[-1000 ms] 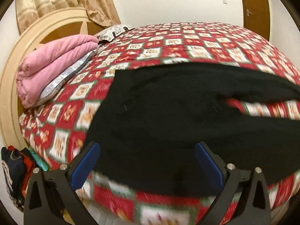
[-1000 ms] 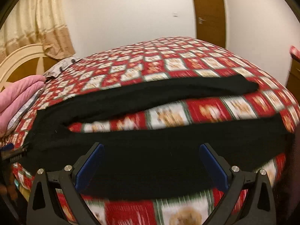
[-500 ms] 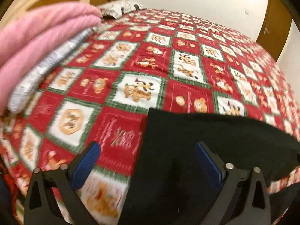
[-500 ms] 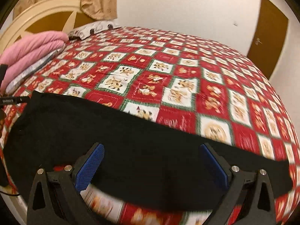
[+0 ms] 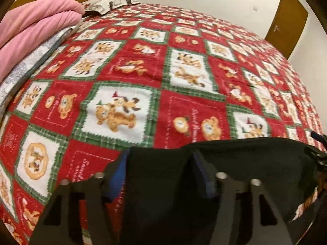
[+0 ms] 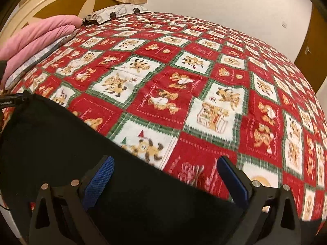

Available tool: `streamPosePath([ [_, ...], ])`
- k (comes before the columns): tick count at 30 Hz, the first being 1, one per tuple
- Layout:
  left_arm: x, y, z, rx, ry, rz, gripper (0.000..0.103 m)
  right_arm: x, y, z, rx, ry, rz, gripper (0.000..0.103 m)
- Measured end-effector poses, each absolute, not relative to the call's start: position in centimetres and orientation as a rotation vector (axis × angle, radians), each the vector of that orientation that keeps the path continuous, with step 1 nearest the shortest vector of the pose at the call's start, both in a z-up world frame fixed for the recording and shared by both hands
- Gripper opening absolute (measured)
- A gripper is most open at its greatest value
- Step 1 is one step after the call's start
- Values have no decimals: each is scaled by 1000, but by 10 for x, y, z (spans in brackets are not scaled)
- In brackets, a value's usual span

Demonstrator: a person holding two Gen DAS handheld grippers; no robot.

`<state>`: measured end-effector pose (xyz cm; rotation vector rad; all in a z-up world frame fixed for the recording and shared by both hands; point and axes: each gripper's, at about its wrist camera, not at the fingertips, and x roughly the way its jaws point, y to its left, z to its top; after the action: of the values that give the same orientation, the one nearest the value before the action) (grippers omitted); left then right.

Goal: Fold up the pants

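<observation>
Since a second ago, both cameras are being carried low and close over the red, green and white patchwork bedspread (image 5: pixel 163 65), and the jaws of the left gripper (image 5: pixel 161 169) are being brought in from wide apart until black fabric is pinched between them. The black cloth pants (image 6: pixel 61 153) are being kept along the near edge of the bed, spread across the bottom of both views, with one bunched edge being lifted in the left wrist view. The right gripper (image 6: pixel 165 175) is being held with its blue-padded jaws wide apart over the far hem of the pants, nothing being clasped. A folded pink blanket (image 5: pixel 34 34) is being left stacked at the headboard side, well apart from the pants, and a brown wooden door (image 5: pixel 286 20) is being shown in the far wall. By judgement, only one side is being secured, so the cloth is likely to be dragged askew if the left side is being pulled before the right jaws are being closed; a thin pinch may also be slipped, or the bedspread beneath may be caught along with the pants.
</observation>
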<state>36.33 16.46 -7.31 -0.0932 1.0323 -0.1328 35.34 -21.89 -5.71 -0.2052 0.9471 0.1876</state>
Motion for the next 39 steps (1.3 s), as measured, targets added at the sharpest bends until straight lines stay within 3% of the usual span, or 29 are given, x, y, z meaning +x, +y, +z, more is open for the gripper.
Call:
streamPosePath([
  [2,364,165,-73,-102,1026,-128,56,360,-217,-65,-191,966,233,101],
  [5,361,165,-73,-96,1006,-127,47,361,-209,-84,-188,1030,302,88],
  [8,359,165,-71,-115,997,-153,35,355,-205,-75,-188,1020,344,48],
  [9,359,166,-71,-132,999,-157,31,354,-203,-72,-188,1030,352,13],
  [10,360,167,-71,-154,999,-169,23,352,-201,-68,-175,1056,373,4],
  [12,360,167,-70,-211,1010,-185,19,345,-193,-59,-217,1030,346,4],
  [28,248,163,13,-120,694,-155,19,176,-181,34,-151,726,352,4],
  [34,187,171,16,-140,612,-144,19,99,-170,33,-121,674,393,4],
  [39,148,181,-2,-188,609,-137,19,65,-161,-5,-82,745,417,4],
])
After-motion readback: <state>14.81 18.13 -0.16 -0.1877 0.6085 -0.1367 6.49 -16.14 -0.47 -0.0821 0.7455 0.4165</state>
